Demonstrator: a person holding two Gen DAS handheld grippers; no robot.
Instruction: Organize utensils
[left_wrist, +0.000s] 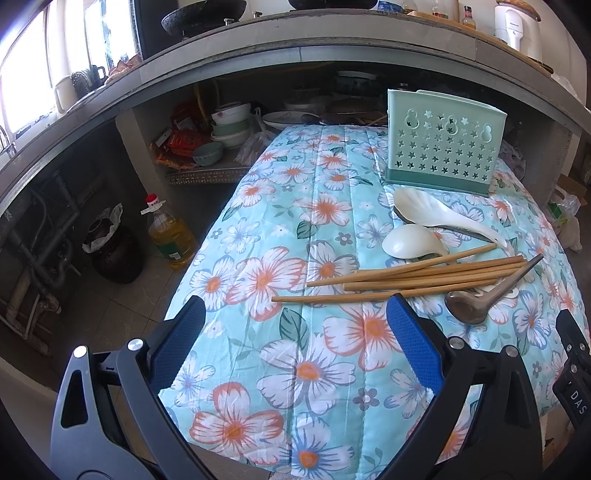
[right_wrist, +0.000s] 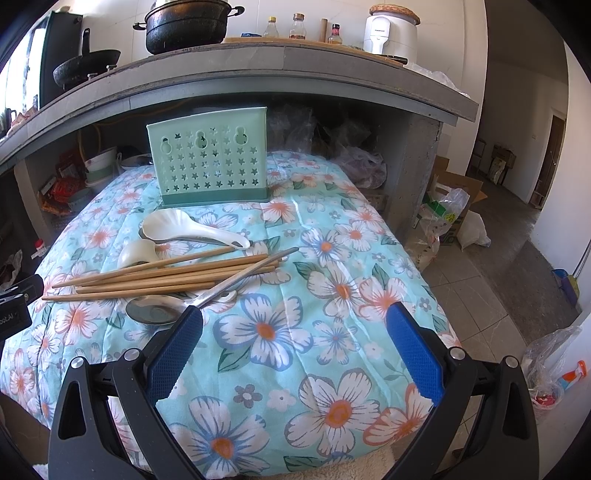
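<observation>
We judge nothing is sorted yet: chopsticks (left_wrist: 413, 277), white spoons (left_wrist: 439, 218) and metal spoon (left_wrist: 480, 299) lie piled at right of centre, before the holder (left_wrist: 443, 147). Our left gripper (left_wrist: 295, 314) and right gripper (right_wrist: 295, 321) hang open, empty.

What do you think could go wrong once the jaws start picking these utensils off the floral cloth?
1. The chopsticks lie crossed in a loose pile with the metal spoon across them; lifting one may drag or roll the others.
2. The white spoons look smooth and curved, so they might slip from the jaws.
3. The green holder stands on soft padded cloth; a hard insertion could tip it.
</observation>
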